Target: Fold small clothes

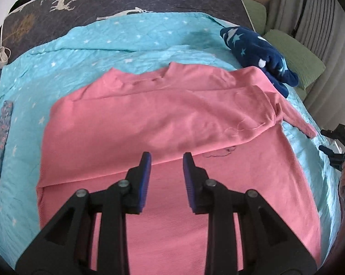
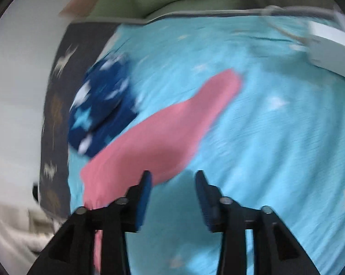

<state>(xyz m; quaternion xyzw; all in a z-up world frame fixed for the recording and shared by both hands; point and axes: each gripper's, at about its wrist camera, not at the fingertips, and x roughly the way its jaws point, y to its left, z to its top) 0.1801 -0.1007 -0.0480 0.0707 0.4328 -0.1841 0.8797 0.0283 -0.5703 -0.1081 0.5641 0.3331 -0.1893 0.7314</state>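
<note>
Pink garment: spread on turquoise star-print blanket, one part folded across, directly under left gripper, jaws apart, empty. Pink sleeve: just ahead-left of right gripper, jaws apart, empty; view blurred. Navy star-print cloth: beside garment's far right corner.

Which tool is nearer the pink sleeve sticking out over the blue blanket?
Right. The right tool hangs open right at the pink sleeve, one finger over its edge. The left tool is open over the shirt body, well away from the sleeve.
</note>
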